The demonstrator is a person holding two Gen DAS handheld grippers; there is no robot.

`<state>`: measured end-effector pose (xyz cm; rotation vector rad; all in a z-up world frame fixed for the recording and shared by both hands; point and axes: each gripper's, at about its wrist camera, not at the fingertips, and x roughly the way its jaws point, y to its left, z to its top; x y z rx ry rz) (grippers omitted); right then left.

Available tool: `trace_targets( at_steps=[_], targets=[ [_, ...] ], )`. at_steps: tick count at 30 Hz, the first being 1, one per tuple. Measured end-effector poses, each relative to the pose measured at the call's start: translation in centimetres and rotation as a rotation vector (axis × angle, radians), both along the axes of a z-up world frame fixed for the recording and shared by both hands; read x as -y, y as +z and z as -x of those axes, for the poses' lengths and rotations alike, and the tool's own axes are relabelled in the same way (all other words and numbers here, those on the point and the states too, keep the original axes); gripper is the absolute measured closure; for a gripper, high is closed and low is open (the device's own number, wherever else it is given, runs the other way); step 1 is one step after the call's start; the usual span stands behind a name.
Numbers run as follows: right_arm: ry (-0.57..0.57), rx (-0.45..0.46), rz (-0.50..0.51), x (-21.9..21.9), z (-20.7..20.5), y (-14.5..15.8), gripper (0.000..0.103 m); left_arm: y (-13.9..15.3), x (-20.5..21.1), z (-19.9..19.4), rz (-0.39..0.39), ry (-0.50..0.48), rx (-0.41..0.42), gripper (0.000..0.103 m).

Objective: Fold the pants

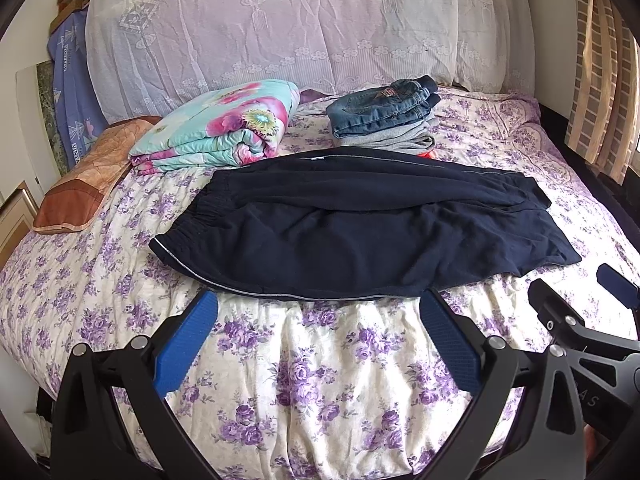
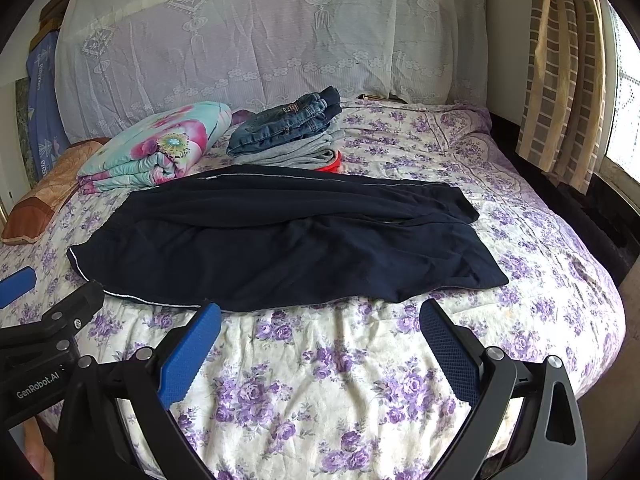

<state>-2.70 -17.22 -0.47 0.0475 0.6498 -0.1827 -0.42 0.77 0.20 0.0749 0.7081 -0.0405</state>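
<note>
Dark navy pants (image 1: 360,232) lie flat across the flowered bed, waistband to the left, legs folded one over the other and pointing right; they also show in the right wrist view (image 2: 280,240). My left gripper (image 1: 318,304) is open and empty, hovering just in front of the pants' near edge. My right gripper (image 2: 320,314) is open and empty, also just short of the near edge, further right. Each gripper shows at the edge of the other's view.
A stack of folded jeans and grey clothes (image 1: 384,116) sits behind the pants. A folded floral quilt (image 1: 224,128) and a brown pillow (image 1: 80,188) lie at the back left. A lace-covered headboard (image 1: 280,20) stands behind. Curtains (image 2: 560,72) hang at the right.
</note>
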Motion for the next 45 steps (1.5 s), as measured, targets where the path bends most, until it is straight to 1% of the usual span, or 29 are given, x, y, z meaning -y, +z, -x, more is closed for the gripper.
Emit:
trace_targets(
  at_steps=[45],
  targets=[
    [0.002, -0.008, 0.008, -0.18, -0.42, -0.04, 0.003, -0.07, -0.23, 0.07, 0.001, -0.002, -0.003, 0.005]
  ],
)
